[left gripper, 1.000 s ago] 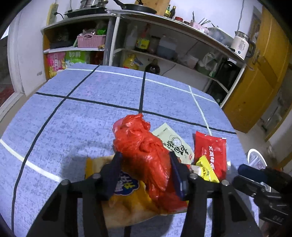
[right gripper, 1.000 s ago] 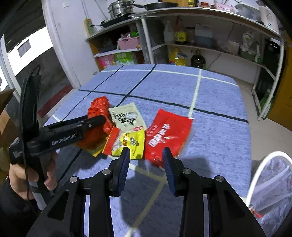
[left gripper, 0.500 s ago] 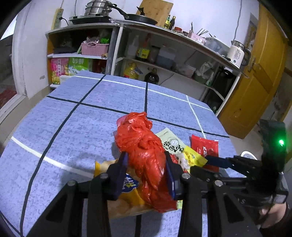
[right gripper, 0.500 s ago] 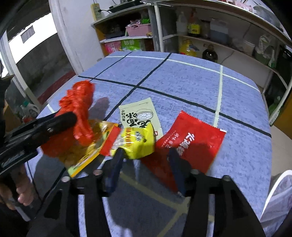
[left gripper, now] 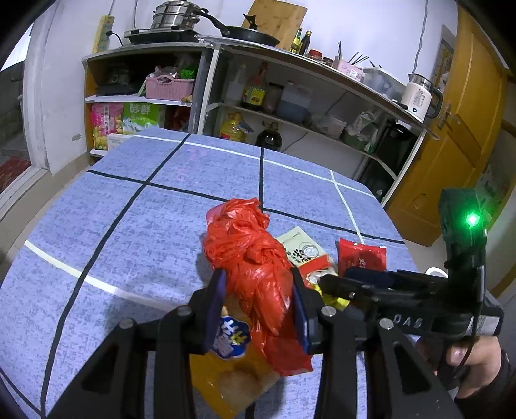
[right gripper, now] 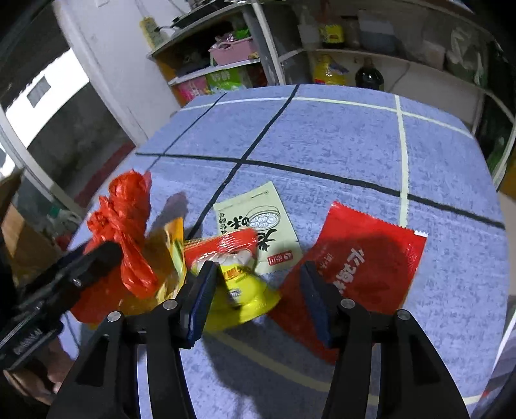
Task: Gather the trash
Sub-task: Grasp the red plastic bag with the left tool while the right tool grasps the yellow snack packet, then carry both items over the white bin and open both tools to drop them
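I'm looking at open kitchen shelves [left gripper: 290, 106] lining a white wall [left gripper: 371, 29], a yellow door [left gripper: 467, 135] standing beside them.

Crinkly glossy red plastic bag [left gripper: 254, 258], shiny foil-like red packet [right gripper: 364, 258], matt pale sachet [right gripper: 258, 222], all on a rough woven blue cloth [left gripper: 145, 232].

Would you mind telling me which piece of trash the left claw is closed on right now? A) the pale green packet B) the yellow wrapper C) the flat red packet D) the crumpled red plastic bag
D: in the left wrist view the left claw has both fingers pressed against the crumpled red plastic bag, while the other packets lie on the table to its right.
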`<action>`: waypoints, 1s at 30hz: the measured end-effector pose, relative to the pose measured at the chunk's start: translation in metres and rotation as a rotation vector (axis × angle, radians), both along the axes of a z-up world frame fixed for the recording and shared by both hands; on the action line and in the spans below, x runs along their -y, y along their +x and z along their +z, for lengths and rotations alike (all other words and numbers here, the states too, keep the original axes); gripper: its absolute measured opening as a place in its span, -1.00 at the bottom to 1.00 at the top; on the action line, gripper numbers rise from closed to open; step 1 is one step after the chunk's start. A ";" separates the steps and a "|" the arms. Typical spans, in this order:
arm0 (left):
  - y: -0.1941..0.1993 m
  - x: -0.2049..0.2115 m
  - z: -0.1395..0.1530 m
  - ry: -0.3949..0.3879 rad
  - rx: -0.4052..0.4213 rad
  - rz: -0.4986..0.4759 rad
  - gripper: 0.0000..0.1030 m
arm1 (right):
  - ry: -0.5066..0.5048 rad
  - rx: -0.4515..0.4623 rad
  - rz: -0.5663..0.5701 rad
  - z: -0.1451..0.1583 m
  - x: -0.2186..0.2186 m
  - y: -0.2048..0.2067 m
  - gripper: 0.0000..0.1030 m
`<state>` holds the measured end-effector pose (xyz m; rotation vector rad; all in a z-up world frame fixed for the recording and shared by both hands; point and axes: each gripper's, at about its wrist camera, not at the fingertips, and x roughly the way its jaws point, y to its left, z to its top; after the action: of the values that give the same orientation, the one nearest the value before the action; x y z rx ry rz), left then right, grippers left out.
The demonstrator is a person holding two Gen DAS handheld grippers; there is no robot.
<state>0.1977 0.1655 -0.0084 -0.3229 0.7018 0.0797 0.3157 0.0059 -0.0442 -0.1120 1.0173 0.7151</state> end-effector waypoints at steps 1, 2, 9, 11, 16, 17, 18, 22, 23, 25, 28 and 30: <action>0.000 0.000 0.000 -0.002 -0.002 0.001 -0.22 | -0.025 0.021 0.014 0.000 -0.005 -0.003 0.05; 0.000 0.000 0.000 -0.003 -0.003 0.003 -0.22 | -0.039 0.032 0.031 0.000 -0.008 -0.005 0.05; -0.002 -0.005 0.000 -0.006 -0.001 0.010 -0.22 | -0.067 0.051 0.106 -0.003 -0.017 -0.011 -0.29; -0.002 -0.006 -0.001 -0.006 -0.001 0.011 -0.22 | -0.072 0.060 0.116 -0.002 -0.019 -0.016 -0.46; -0.005 -0.006 0.002 -0.006 0.012 -0.002 -0.22 | -0.063 0.080 0.079 0.003 -0.013 -0.020 -0.53; -0.006 -0.006 0.003 -0.004 0.018 -0.005 -0.22 | -0.059 0.083 0.070 0.004 -0.011 -0.020 -0.53; -0.007 -0.005 0.004 -0.005 0.022 -0.008 -0.22 | -0.051 0.082 0.064 0.006 -0.008 -0.022 -0.53; -0.010 0.003 0.011 -0.014 0.049 -0.038 -0.22 | -0.021 0.101 0.025 0.018 0.016 -0.030 -0.53; -0.011 0.008 0.013 -0.014 0.057 -0.052 -0.22 | -0.010 0.107 0.015 0.022 0.025 -0.034 -0.53; -0.011 0.019 0.018 -0.009 0.076 -0.084 -0.22 | 0.001 0.122 -0.012 0.029 0.044 -0.039 -0.53; -0.010 0.038 0.021 -0.007 0.091 -0.133 -0.22 | 0.017 0.133 -0.060 0.037 0.074 -0.048 -0.53; -0.008 0.052 0.022 -0.002 0.094 -0.166 -0.22 | 0.021 0.143 -0.089 0.041 0.091 -0.052 -0.53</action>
<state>0.1895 0.1132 0.0132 -0.2675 0.6329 -0.0935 0.2638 -0.0851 -0.0036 -0.0976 0.8720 0.6273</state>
